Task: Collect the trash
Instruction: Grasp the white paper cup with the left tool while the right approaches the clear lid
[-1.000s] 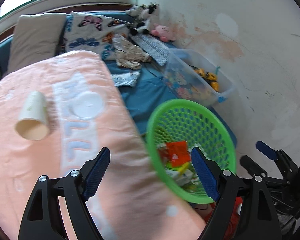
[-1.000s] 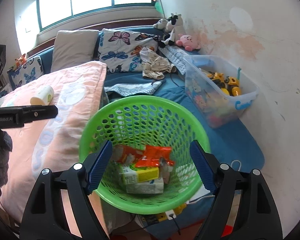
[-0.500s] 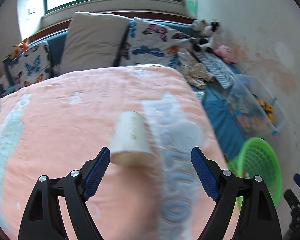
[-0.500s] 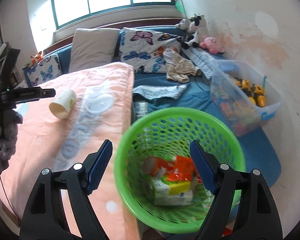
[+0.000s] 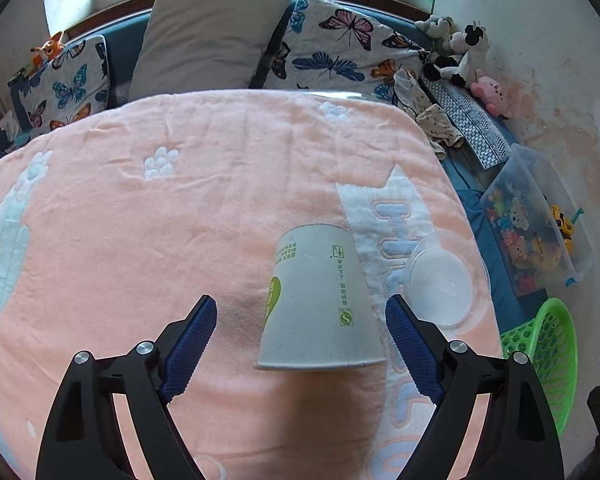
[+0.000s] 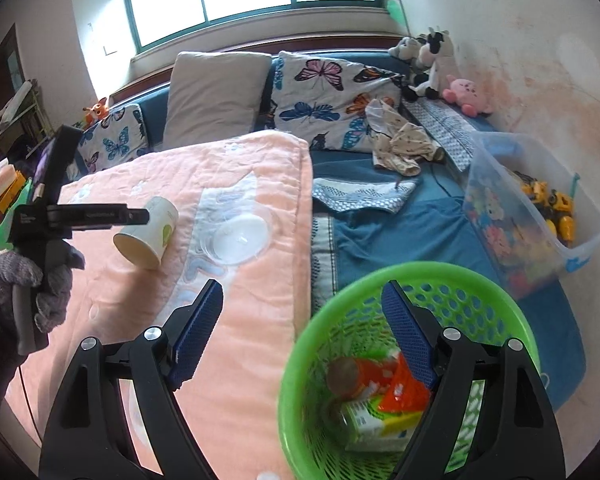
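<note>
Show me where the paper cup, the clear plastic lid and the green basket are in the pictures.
paper cup (image 5: 320, 300), left wrist view, on its printed side wall.
clear plastic lid (image 5: 440, 280), left wrist view, on its flat middle.
green basket (image 6: 440, 270), right wrist view, on its far rim.

**A:** In the left wrist view the green basket (image 5: 548, 344) is mostly cut off, only a slice visible at the right edge, contents hidden.

**B:** Yeah, and in the right view the trash (image 6: 384, 396) in it is blurry, partly behind the right gripper's finger (image 6: 410, 336). Labels unreadable. The paper cup (image 6: 148, 232) print is too small too.
</note>
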{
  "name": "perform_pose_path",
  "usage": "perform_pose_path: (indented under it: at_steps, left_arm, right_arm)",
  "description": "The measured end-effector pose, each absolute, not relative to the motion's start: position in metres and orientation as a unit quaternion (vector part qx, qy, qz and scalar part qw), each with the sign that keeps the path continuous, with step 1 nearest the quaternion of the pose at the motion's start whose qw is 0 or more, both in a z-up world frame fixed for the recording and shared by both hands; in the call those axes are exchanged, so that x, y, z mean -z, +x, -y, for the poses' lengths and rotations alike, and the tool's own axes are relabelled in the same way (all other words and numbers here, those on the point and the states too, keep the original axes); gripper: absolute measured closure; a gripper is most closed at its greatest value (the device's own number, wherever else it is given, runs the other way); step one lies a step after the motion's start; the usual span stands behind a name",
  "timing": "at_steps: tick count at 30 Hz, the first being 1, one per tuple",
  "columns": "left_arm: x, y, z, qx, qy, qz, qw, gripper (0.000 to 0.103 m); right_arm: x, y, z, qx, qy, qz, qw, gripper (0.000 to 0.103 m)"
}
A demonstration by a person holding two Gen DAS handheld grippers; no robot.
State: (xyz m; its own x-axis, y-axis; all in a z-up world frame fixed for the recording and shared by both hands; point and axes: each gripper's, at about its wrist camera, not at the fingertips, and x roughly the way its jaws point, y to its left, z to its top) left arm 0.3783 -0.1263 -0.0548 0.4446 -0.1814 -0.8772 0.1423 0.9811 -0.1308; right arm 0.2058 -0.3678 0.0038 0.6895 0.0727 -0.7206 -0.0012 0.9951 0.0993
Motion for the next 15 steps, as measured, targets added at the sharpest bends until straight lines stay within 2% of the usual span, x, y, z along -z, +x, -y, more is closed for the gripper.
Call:
perform_pose_path:
  at_steps: [10,15]
  left_arm:
    - [0.075,0.390,0.132,0.112,-0.023,-0.536,0.836,0.019]
    - [0.084,0.391,0.127,0.140,-0.045,-0.551,0.822,0.039]
  right_arm:
    - [0.013,0.242,0.347,-0.043,0.032,-0.405,0.913,0.017]
    - [0.023,0.260,0.336,-0.054,0.023,-0.412,0.909,0.015]
